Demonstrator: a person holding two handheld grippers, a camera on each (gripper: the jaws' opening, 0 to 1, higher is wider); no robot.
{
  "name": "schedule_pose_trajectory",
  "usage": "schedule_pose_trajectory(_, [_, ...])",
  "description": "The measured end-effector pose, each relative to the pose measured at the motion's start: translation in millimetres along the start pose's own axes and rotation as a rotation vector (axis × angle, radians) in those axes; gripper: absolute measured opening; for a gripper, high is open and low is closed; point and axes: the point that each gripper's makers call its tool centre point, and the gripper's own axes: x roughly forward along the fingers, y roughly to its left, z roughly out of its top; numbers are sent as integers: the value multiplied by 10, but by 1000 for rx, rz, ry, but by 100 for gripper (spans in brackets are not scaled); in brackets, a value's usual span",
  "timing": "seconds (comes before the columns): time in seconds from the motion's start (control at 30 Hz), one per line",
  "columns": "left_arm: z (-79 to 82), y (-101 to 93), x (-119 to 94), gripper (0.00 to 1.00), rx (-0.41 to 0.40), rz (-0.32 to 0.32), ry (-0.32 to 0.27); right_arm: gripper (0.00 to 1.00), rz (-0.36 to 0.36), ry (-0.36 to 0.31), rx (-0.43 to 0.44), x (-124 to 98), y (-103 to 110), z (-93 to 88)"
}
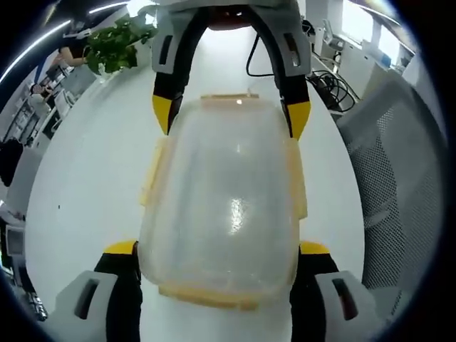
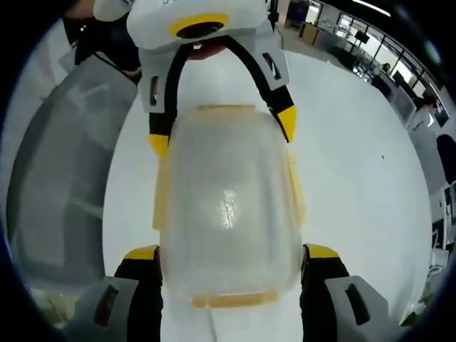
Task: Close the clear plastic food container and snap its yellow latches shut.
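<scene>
while both jaws straddle the clear container (image 1: 224, 206), each hand-held gripper sits wide apart.

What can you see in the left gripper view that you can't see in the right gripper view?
The left gripper view has a leafy green plant and black cables on the white table. The right gripper view has distant office desks. Both share the clear container with yellow latches, a gripper at each end, left and right, and a grey mesh chair.
</scene>
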Motion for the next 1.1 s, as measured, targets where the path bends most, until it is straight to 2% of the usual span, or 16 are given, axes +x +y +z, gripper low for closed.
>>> schedule_pose_trajectory(1.1, [-427,-83,-225,87,-37,19,-15,80,11,50,-40,212,142,430])
